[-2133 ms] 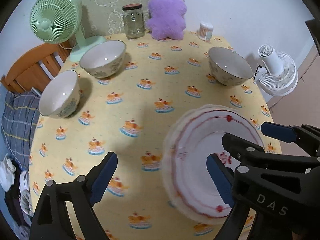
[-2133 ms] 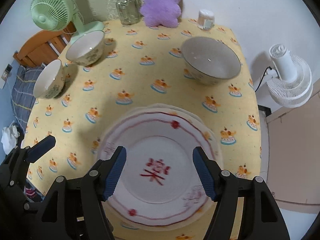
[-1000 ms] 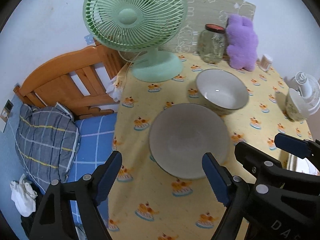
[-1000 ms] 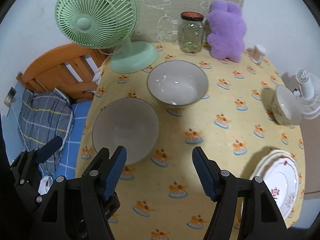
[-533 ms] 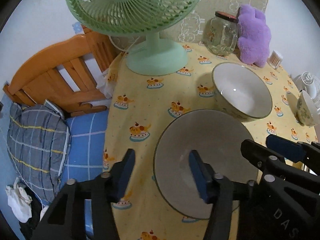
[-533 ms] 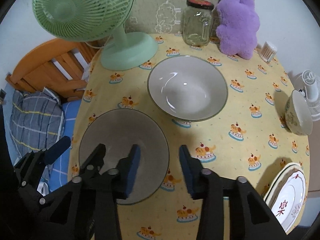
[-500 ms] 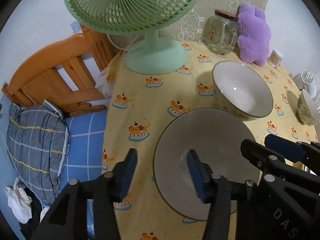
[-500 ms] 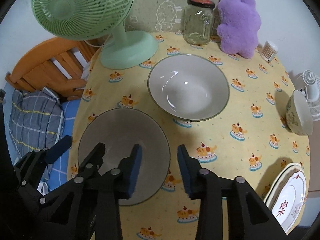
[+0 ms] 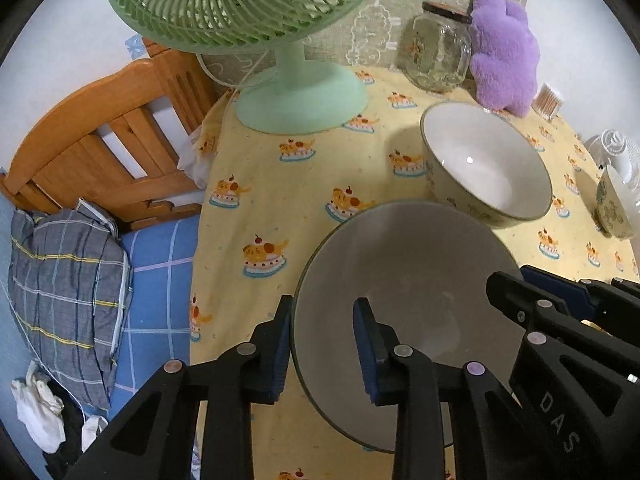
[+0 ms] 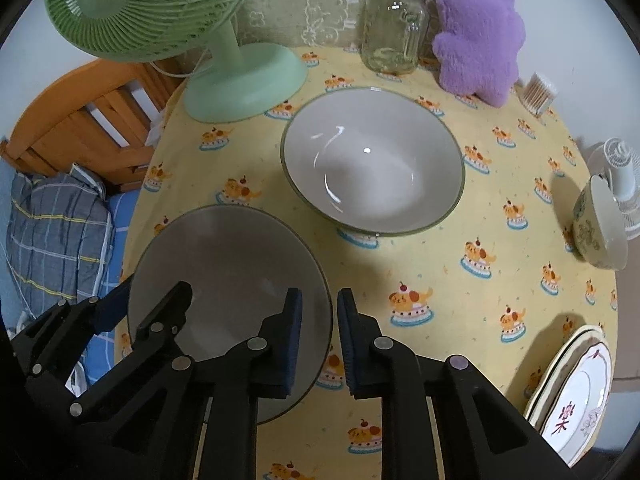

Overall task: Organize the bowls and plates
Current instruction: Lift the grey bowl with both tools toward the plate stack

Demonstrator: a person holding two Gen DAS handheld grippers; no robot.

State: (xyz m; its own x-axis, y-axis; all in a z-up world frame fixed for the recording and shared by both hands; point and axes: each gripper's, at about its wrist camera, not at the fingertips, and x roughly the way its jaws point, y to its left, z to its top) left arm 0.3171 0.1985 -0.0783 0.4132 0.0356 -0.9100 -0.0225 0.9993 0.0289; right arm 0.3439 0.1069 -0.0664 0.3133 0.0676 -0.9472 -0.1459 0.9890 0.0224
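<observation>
Since both grippers, left (image 9: 322, 344) and right (image 10: 318, 342), pinch opposite rims, the bowl (image 9: 404, 280) looks rigid, slick, breakable.

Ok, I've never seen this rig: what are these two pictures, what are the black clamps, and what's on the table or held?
There is no robot arm. A person holds a two-finger clamp in each hand, and a fisheye camera on each looks along its fingers. One picture is from the left gripper, the other from the right gripper.

On the cloth are a near bowl, a second bowl, a third bowl, stacked plates, a fan, a jar and a plush.

Both grippers have just been closing astride opposite rims of the near bowl. The right is shut on it. Whether the left presses yet is unclear.
</observation>
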